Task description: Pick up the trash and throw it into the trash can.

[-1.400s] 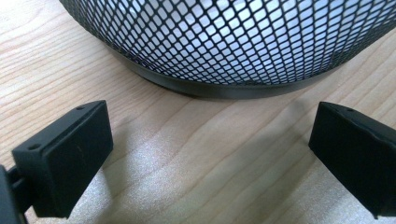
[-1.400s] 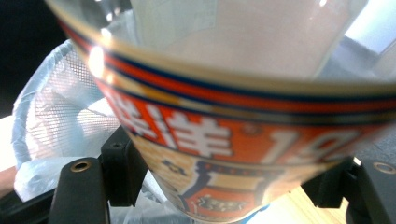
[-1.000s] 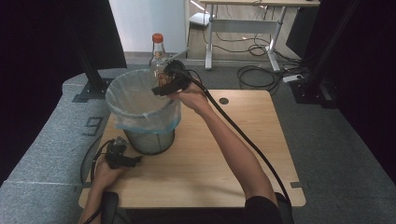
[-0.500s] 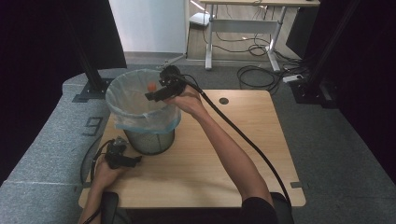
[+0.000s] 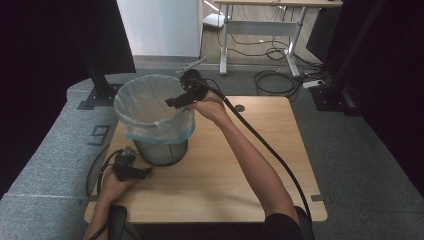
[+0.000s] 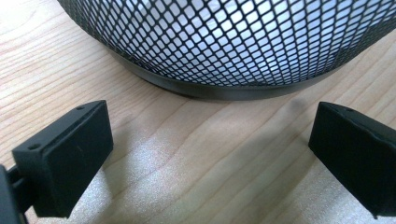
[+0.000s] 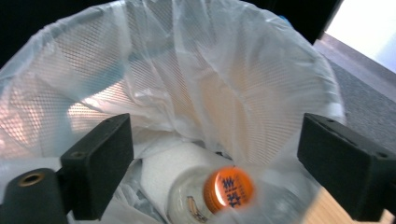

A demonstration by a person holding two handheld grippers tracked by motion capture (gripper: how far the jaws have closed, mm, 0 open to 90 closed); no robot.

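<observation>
A black mesh waste bin with a white plastic liner stands on the left part of the wooden table. My right gripper hovers over the bin's right rim, jaws open and empty. In the right gripper view, a clear bottle with an orange cap lies down in the liner, below the open right gripper. My left gripper rests low on the table by the bin's front left. It stands wide open, facing the mesh base.
A thick black cable trails from the right gripper across the table toward the person. A small round hole sits near the table's far edge. A black stand foot is behind the bin, and a desk with cables farther back.
A second ago the right gripper held the bottle above the bin's far rim. The bottle has dropped into the liner and the right jaws stand open. The left gripper has not moved.
</observation>
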